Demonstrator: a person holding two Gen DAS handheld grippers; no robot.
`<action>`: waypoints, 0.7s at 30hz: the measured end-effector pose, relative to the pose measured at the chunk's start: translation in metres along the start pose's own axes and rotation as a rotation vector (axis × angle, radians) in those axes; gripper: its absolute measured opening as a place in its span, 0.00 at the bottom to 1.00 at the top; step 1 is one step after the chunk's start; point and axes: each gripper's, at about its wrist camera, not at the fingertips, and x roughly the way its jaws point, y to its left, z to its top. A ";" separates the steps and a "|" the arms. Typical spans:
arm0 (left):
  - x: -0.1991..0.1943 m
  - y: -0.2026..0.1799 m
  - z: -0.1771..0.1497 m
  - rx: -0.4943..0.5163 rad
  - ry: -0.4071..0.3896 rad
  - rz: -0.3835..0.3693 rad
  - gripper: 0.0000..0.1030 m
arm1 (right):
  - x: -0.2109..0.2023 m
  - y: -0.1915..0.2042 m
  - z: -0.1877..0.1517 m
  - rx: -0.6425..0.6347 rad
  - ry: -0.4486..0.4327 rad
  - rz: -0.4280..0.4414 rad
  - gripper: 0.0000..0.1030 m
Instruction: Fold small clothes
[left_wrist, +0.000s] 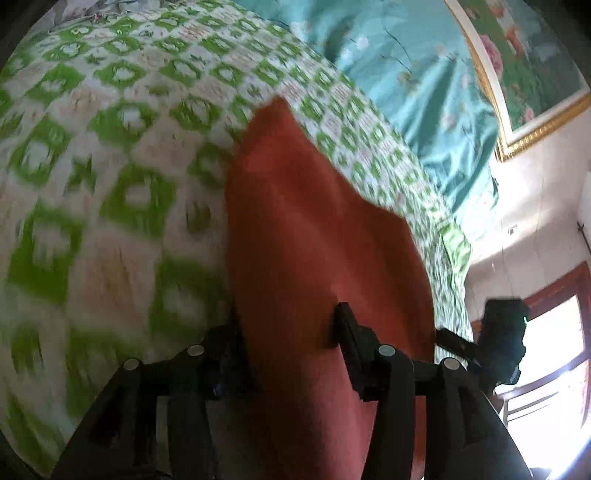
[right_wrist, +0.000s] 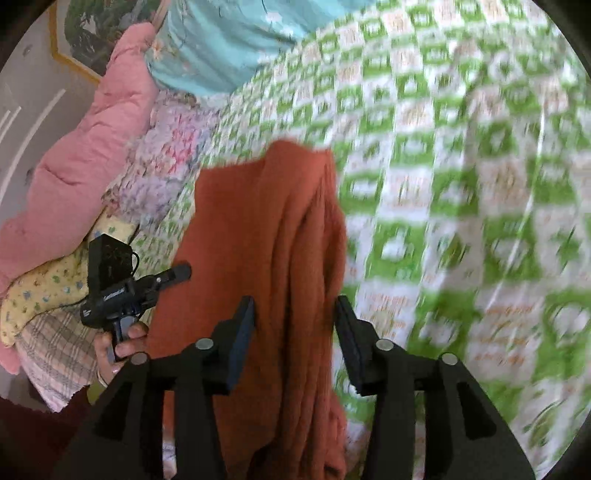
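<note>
A rust-red knitted garment (left_wrist: 314, 240) lies on the green-and-white checked bedspread (left_wrist: 92, 147). In the left wrist view it runs between my left gripper's (left_wrist: 288, 325) fingers, which stand apart on either side of the cloth. In the right wrist view the garment (right_wrist: 266, 229) lies in long folds between my right gripper's (right_wrist: 295, 317) fingers, also spread apart. The other gripper shows at the edge of each view, at the right (left_wrist: 495, 343) and at the left (right_wrist: 122, 288) with the hand that holds it. Both views are blurred by motion.
A turquoise satin cover (left_wrist: 406, 74) lies at the bed's far side. A framed flower picture (left_wrist: 524, 66) hangs on the wall. A pink quilt (right_wrist: 74, 158), a floral cloth (right_wrist: 166, 155) and a yellow printed cloth (right_wrist: 40, 291) are piled left of the garment. A bright window (left_wrist: 546, 369) is at the right.
</note>
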 end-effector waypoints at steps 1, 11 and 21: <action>0.003 0.005 0.013 -0.014 -0.013 0.004 0.48 | -0.002 0.000 0.006 -0.001 -0.016 -0.005 0.48; 0.040 0.013 0.104 -0.046 -0.081 0.057 0.05 | 0.054 0.009 0.078 0.013 -0.009 0.000 0.19; 0.048 -0.022 0.100 0.132 -0.120 0.399 0.29 | 0.064 0.001 0.081 0.042 -0.023 -0.053 0.16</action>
